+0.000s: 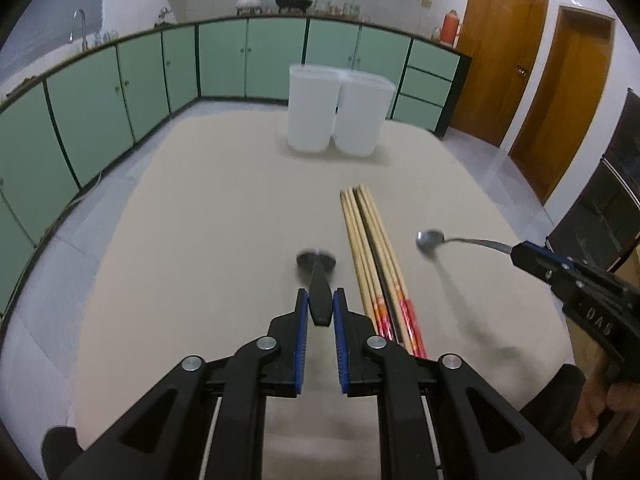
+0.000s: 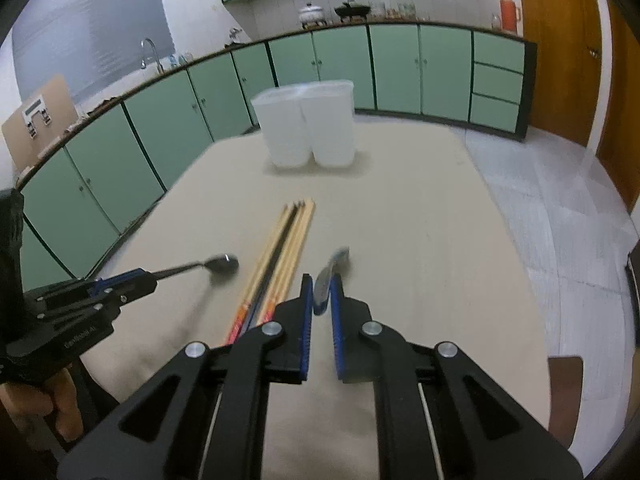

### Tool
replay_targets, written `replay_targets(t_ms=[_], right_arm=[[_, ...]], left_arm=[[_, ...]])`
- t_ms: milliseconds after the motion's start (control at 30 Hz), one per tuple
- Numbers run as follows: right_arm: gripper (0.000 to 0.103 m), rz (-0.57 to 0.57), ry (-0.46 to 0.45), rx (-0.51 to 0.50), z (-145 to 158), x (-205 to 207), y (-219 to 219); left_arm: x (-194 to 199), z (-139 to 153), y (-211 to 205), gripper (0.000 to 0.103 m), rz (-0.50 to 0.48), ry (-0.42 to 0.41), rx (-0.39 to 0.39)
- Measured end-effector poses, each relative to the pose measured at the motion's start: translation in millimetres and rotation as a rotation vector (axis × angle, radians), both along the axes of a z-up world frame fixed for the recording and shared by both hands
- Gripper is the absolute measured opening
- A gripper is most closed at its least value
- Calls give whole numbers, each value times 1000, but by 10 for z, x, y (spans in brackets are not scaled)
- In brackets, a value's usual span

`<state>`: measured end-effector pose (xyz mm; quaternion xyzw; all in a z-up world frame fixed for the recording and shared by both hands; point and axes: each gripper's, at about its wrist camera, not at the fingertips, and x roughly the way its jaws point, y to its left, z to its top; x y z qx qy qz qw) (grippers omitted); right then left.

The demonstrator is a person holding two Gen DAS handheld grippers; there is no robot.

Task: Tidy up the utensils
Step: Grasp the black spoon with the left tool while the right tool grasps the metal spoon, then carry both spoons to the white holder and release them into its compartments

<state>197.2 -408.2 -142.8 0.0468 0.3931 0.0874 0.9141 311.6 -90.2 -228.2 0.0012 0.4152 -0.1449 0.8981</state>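
Observation:
My left gripper (image 1: 320, 300) is shut on the handle of a dark metal spoon (image 1: 318, 268) and holds it above the beige table; it also shows in the right wrist view (image 2: 132, 278) with that spoon (image 2: 222, 263). My right gripper (image 2: 322, 288) is shut on a silver spoon (image 2: 330, 272), seen from the left wrist view (image 1: 520, 254) with its bowl (image 1: 430, 239) lifted off the table. A bundle of wooden chopsticks (image 1: 372, 256) lies on the table between the two grippers, also in the right wrist view (image 2: 280, 256). Two white plastic containers (image 1: 338, 110) stand side by side at the far end.
The beige table (image 1: 208, 208) ends in a tiled floor on all sides. Green kitchen cabinets (image 1: 120, 92) run along the left and back. Wooden doors (image 1: 532, 76) are at the right. A dark cabinet (image 1: 612, 208) stands at the right edge.

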Motion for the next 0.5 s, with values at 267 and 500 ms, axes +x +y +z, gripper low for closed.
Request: replay_targets(t_ms=[267,500], right_arm=[[2,43,22,-37,244,267,-19],[2,71,47,-23,404,360,-67]], left_arm=[[164,174,24,12,-39,6,-14],[274,342,60,12,-65,18,-30]])
